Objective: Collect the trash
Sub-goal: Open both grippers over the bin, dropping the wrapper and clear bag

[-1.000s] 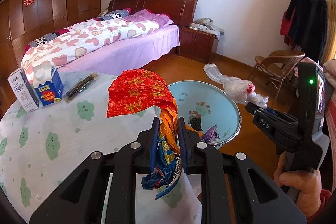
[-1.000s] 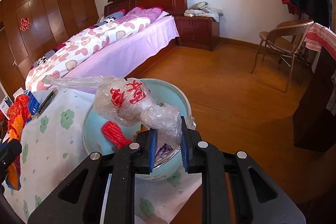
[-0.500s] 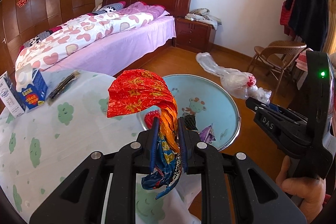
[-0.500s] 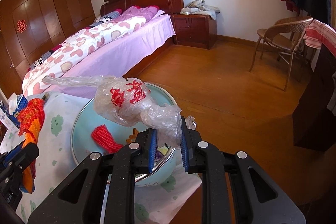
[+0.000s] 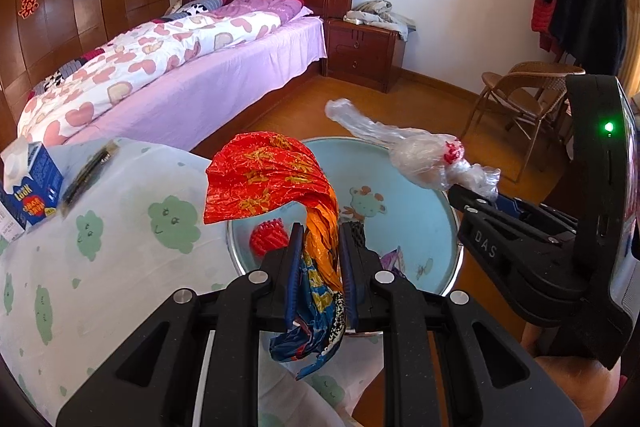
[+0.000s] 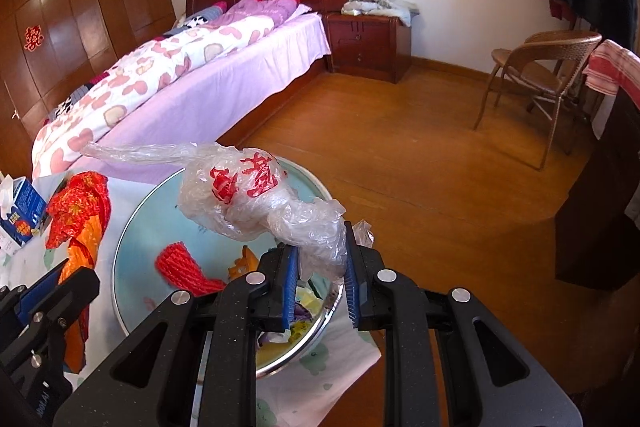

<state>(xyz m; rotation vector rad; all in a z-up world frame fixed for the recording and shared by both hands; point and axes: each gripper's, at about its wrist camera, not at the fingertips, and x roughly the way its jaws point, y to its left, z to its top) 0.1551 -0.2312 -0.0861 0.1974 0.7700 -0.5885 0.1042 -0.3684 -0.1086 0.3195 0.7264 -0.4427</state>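
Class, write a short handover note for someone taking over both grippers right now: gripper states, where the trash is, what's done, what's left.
Left gripper: shut on the red and orange foil wrapper, held at the basin's near rim.
Right gripper: shut on the crumpled clear plastic bag, held above the basin.
Done: the basin on the table already holds a red piece and other scraps.
Left: drop both pieces in. The carton and dark strip remain on the tablecloth.

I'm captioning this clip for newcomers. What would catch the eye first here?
The crumpled red and orange wrapper clamped in the left tool, held over the light-blue basin at the table's edge. Beside it, the right tool grips a clear plastic bag with red print above that same basin, which already holds scraps.
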